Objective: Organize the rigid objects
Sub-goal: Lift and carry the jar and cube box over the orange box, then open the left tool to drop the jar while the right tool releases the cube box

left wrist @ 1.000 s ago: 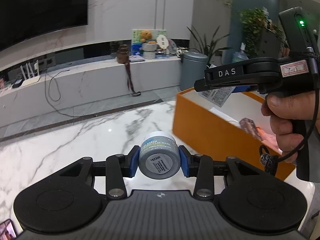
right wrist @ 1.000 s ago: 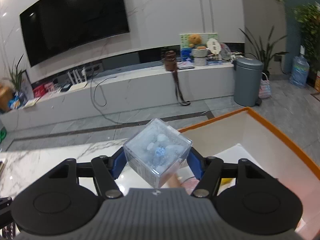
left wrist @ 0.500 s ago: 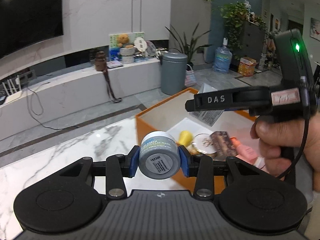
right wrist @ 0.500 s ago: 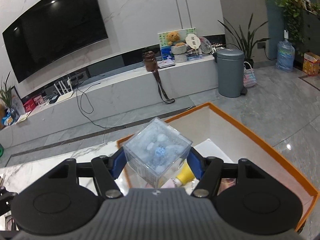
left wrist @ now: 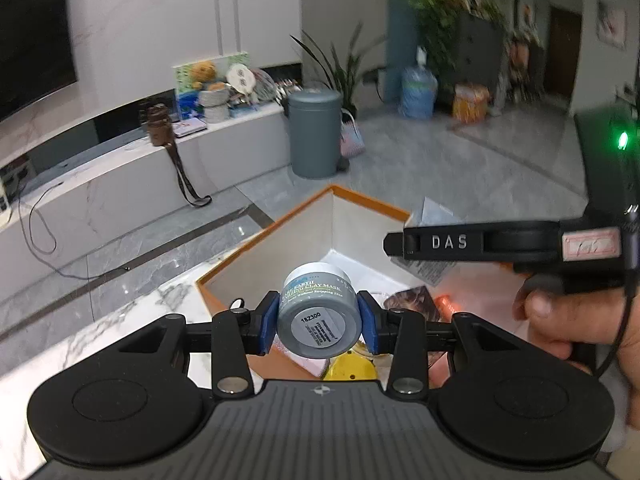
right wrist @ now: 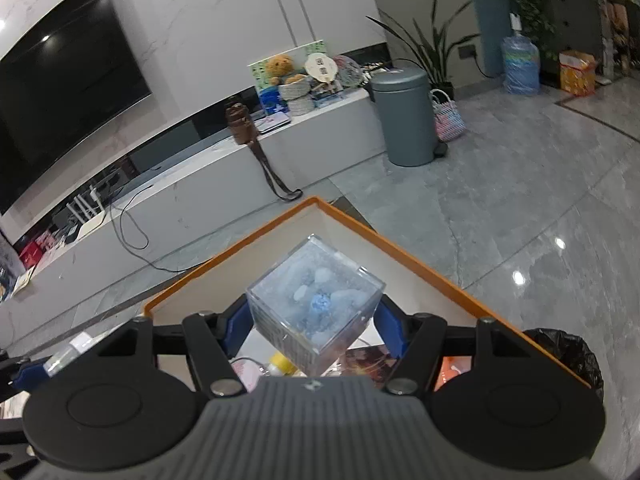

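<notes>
My left gripper [left wrist: 318, 322] is shut on a grey clay mask jar [left wrist: 318, 314], held bottom toward the camera above the near corner of an orange box [left wrist: 276, 224] with a white inside. My right gripper [right wrist: 314, 324] is shut on a clear plastic cube [right wrist: 316, 308] with pale blue stones inside, held tilted over the same orange box [right wrist: 420, 266]. The right gripper also shows from the side in the left wrist view [left wrist: 394, 242], over the box's right part, with the cube [left wrist: 426, 212] partly hidden behind it.
The box holds several small items, among them a yellow object [left wrist: 352, 368], a pink one [left wrist: 312, 364] and a dark packet [left wrist: 412, 302]. The box stands on a white marble table [left wrist: 120, 320]. A black-lined bin [right wrist: 568, 352] stands beyond the box's right side.
Both grippers have moved right and forward, from beside the box to over its inside, each still holding its object. The views now look down into the box.
</notes>
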`<state>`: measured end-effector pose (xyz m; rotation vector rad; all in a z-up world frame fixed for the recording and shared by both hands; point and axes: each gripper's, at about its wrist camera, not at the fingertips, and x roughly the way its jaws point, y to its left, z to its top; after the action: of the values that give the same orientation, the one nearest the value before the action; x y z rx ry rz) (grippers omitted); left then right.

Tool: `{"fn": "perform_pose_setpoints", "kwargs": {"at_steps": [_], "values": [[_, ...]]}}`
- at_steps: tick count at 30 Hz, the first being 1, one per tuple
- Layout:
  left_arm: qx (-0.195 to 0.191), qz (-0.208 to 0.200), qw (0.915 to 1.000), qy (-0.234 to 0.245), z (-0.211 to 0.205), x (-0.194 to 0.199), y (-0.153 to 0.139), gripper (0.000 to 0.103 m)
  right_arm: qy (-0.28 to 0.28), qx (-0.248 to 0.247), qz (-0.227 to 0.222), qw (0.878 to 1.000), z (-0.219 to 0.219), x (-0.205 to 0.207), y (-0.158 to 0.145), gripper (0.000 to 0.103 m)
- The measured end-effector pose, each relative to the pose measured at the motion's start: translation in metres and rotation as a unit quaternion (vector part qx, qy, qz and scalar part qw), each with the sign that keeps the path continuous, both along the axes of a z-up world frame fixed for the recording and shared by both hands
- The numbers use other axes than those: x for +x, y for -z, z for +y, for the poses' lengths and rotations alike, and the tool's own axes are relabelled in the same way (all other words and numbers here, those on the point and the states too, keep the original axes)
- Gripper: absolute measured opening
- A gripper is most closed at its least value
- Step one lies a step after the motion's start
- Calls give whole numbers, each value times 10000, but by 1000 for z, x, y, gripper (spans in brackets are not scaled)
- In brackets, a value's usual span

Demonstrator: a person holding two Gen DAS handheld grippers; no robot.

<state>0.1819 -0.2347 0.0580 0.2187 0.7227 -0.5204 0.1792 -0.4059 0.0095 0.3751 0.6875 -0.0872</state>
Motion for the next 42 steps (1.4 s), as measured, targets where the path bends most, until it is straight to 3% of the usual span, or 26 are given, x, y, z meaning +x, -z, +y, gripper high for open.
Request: {"fn": "perform_pose_setpoints", "kwargs": {"at_steps": [8,13,17,24,32,42], "values": [[905,255,9942,531,-38,27,31,47,202,209,299,9991,-11,17,19,65],[1415,328,9854,889,-53,44,46,47,298,411,380,9980,-15,32,30,65],[1858,269,9771,997,-60,59,61,47,381,301,365,9982,-14,40,38,65],[2051,488,9712,1112,-64,79,77,47,429,467,461,9969,-17,54,51,65],[2454,661,9563,1447,-69,94,94,47,423,486,603,9961,-12,68,63,65],[2434,953,9545,1433,-61,112,106,47,566,466,770,9943,-10,82,81,65]]}}
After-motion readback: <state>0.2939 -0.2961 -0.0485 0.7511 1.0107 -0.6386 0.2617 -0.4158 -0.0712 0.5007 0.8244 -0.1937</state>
